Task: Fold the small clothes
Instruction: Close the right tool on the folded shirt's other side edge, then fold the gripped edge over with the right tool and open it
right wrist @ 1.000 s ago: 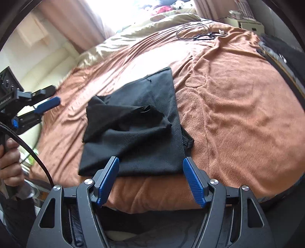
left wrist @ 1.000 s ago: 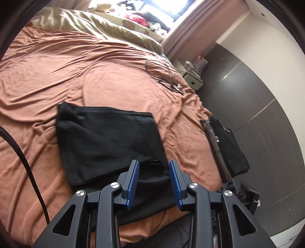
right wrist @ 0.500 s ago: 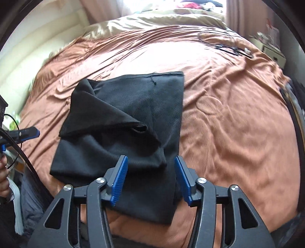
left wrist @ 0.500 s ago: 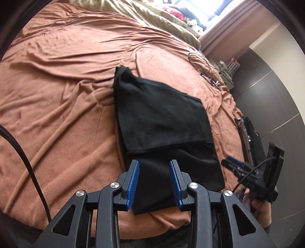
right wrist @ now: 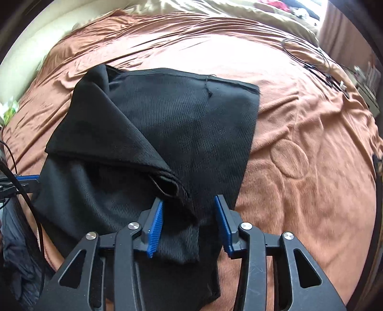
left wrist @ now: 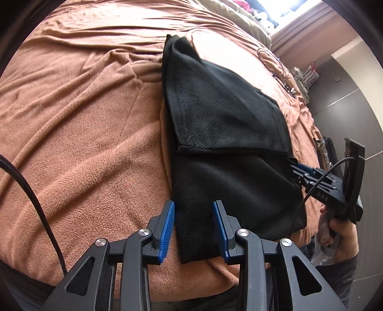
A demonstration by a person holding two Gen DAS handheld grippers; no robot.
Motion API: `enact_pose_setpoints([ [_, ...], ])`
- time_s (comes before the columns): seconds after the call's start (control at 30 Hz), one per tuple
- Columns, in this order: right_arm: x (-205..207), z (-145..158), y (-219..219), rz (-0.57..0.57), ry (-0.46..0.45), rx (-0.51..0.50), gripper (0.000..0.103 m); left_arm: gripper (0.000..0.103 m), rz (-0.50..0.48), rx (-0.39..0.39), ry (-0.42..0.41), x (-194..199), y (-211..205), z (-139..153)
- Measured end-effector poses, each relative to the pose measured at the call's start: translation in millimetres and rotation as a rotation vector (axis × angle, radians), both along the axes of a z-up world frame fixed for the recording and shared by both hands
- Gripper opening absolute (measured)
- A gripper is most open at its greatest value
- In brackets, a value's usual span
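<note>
A black garment (left wrist: 227, 124), partly folded with one flap laid over its near half, lies on the brown blanket (left wrist: 83, 119). My left gripper (left wrist: 194, 227) hovers low over the near left corner, with the cloth's edge between its parted jaws and the pads not pressing. In the right wrist view the garment (right wrist: 167, 124) fills the middle. My right gripper (right wrist: 189, 222) stands over the flap's rumpled end, its jaws closing with cloth between them and a gap still showing. The right gripper (left wrist: 311, 174) also shows at the garment's right edge, held by a hand (left wrist: 340, 227).
A dark folded garment (left wrist: 328, 146) lies at the bed's right edge. Thin cables (right wrist: 318, 62) trail over the far blanket near a bedside shelf (left wrist: 306, 76). A beige duvet (right wrist: 239, 12) lies at the back. A black cord (left wrist: 31, 191) crosses the left side.
Both grippers have come down closer to the garment. The right one slid over its near edge and its jaws narrowed a lot. The left jaws kept the same gap.
</note>
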State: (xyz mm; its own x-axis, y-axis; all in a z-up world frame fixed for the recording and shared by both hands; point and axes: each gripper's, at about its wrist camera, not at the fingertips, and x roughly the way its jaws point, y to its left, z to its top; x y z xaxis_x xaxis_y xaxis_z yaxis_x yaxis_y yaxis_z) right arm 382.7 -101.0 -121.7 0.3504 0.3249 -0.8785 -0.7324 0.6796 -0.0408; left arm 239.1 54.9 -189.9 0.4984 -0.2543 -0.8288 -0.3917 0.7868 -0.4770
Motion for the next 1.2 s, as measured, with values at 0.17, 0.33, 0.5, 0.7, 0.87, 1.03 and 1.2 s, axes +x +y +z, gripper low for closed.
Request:
enact_pose_setpoints([
  [0.17,2,-2,9,0.074,-0.032,-0.003,0.030,0.032,0.006,-0.005,0.012,-1,1,-6],
  [0.33,2,-11,17,0.138,-0.035,-0.022,0.029,0.030,0.010,-0.015,0.013,-1,2,-9],
  [0.5,4,-12,13,0.130,-0.030,0.001,0.009,0.030,0.003,-0.030,0.010,-2,8,-8],
  [0.7,-12,8,5,0.075,-0.063,0.003,0.004,0.030,-0.002,-0.030,-0.011,-7,13,-2],
  [0.87,-23,21,-8,0.017,-0.040,0.009,0.004,0.030,-0.015,-0.036,-0.024,-12,13,0],
  [1.03,-32,24,-20,-0.064,-0.003,0.002,0.004,0.030,-0.028,-0.033,-0.028,-20,14,1],
  [1.2,-40,23,-27,-0.095,0.004,0.006,0.004,0.030,-0.051,-0.040,-0.025,-24,12,-1],
])
